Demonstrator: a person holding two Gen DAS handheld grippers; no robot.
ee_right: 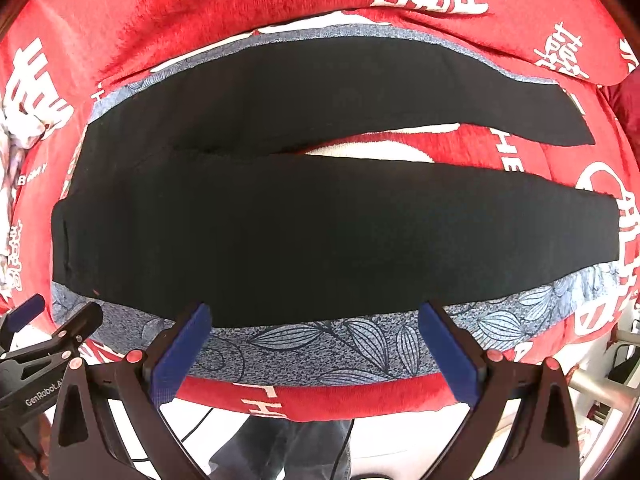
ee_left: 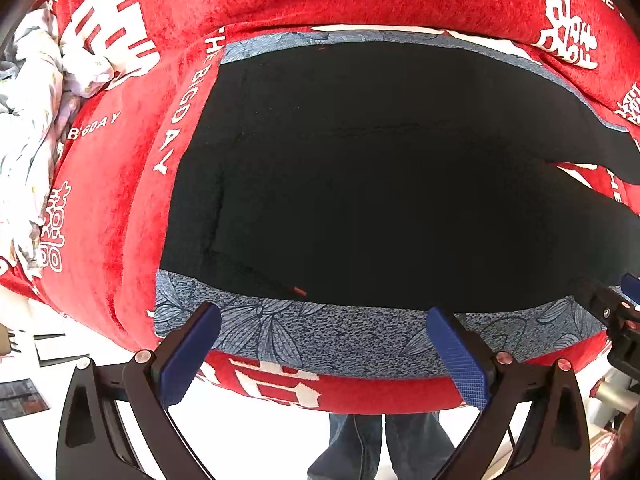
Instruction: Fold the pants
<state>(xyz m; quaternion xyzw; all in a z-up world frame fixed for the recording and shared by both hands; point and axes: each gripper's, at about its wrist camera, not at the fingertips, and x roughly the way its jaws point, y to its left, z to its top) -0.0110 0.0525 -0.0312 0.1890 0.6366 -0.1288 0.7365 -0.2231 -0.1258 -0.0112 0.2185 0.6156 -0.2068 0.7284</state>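
Observation:
Black pants (ee_right: 320,216) lie flat on a blue-grey leaf-print cloth (ee_right: 320,348), waistband to the left, two legs spread apart to the right. In the left wrist view the pants' waist end (ee_left: 360,176) fills the middle. My left gripper (ee_left: 324,320) is open and empty, hovering over the near edge of the leaf-print cloth (ee_left: 320,332). My right gripper (ee_right: 316,316) is open and empty, hovering at the near edge of the near leg. The left gripper also shows at the left edge of the right wrist view (ee_right: 52,312).
A red blanket with white lettering (ee_right: 200,4) covers the surface under the cloth. A crumpled white floral garment (ee_left: 32,120) lies at the far left. The person's jeans-clad legs (ee_left: 380,444) stand at the near edge. A metal frame (ee_right: 600,384) stands at the right.

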